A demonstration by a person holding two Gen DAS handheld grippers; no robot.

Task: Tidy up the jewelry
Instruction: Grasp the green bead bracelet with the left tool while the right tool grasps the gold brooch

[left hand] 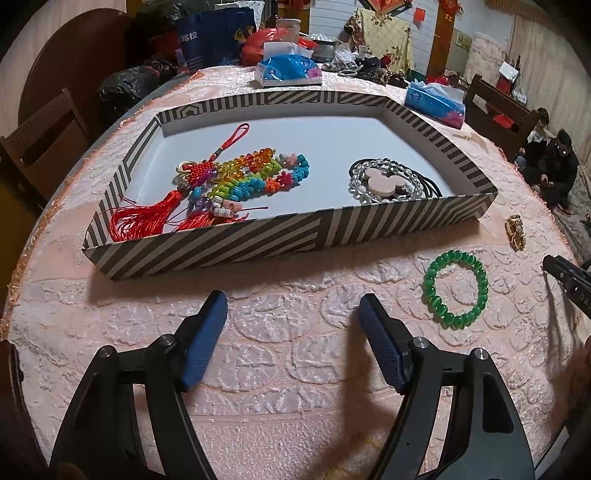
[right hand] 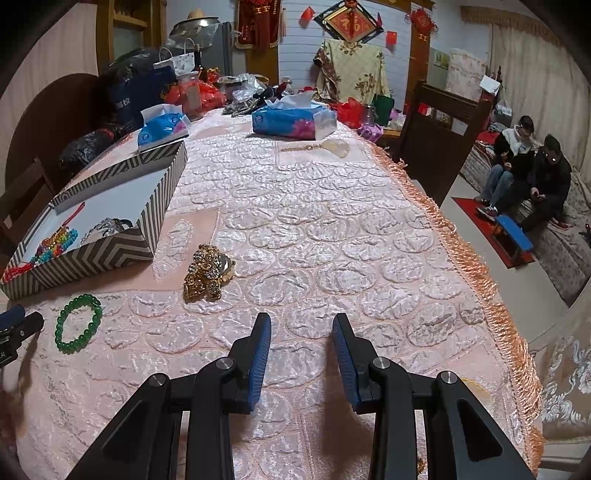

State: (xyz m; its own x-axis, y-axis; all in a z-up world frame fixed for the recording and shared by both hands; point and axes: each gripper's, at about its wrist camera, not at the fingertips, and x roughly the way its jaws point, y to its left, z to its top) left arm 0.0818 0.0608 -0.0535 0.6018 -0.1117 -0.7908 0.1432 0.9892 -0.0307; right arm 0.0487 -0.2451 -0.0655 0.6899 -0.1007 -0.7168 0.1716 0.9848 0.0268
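While both tools are held low over the pink quilted cloth of the bench (right hand: pixel 332 229), the left gripper (left hand: pixel 291 314) is seen spread wide with nothing between its blue pads, and the right gripper (right hand: pixel 301 332) is likewise parted, less widely, and empty. Neither is shown touching any jewelry.

White Chinese characters are printed on a dark blue bag (left hand: pixel 201 35) at the far end of the bench; only the character 校 can be made out. A round logo is carried on each blue tissue pack (right hand: pixel 291 118), too small to be read.

A green bead bracelet (left hand: pixel 455 288) is laid flat on the cloth, just right of the left gripper. A gold rhinestone piece (right hand: pixel 207 275) is set near it, ahead of the right gripper. Inside the striped shallow box (left hand: pixel 221 247), a red tasselled knot charm (left hand: pixel 192 184) is laid with its loop pointing away and its tassel toward the near wall, beside colourful bead strands (left hand: pixel 258 175); a clear bead bracelet (left hand: pixel 388 181) is placed further right.
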